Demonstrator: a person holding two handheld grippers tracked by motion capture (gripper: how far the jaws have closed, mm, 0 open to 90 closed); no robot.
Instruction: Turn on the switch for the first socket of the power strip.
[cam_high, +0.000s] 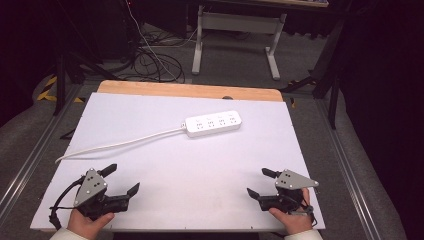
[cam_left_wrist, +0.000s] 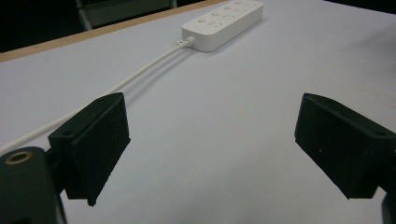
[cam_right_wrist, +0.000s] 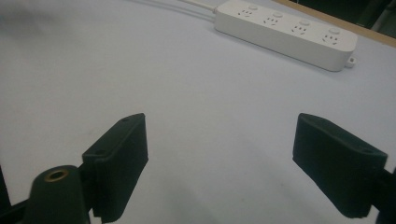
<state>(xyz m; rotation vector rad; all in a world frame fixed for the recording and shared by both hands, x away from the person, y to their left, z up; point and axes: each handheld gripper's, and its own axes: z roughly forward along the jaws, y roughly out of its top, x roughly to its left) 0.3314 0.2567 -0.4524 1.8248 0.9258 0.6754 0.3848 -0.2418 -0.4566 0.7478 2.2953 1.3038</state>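
Work surface: a white board (cam_high: 165, 150) laid over a wooden table (cam_high: 150, 88) whose far edge shows as a tan strip.
Containers: the one thing that takes others in is the power strip (cam_high: 213, 123), through its sockets; four socket groups run along its top face and all stand unoccupied.
Power strip, position: on the far half of the board, slightly right of centre, flat, top face up, well apart from both grippers.
Power strip, long axis: roughly across the board, left to right, the right end slightly farther from the person than the left.
Power strip, ends: the cord (cam_high: 120, 142) leaves the left end; the right end carries a small tab, seen in the right gripper view (cam_right_wrist: 285, 32).
Cord: white, runs from the strip leftward and toward the person, ending near the board's left edge.
Left gripper (cam_high: 122, 179): near left corner of the board, held in a hand (cam_high: 89, 224); jaws spread wide, nothing between them; aimed toward the strip's cord end, as the left gripper view (cam_left_wrist: 212, 144) confirms.
Right gripper (cam_high: 261, 182): near right corner, held in the other hand (cam_high: 292, 220); jaws likewise wide apart and bare.
Contact: neither gripper touches strip or cord.
Floor beyond the table: loose cables (cam_high: 150, 62) and a white desk frame (cam_high: 235, 35).
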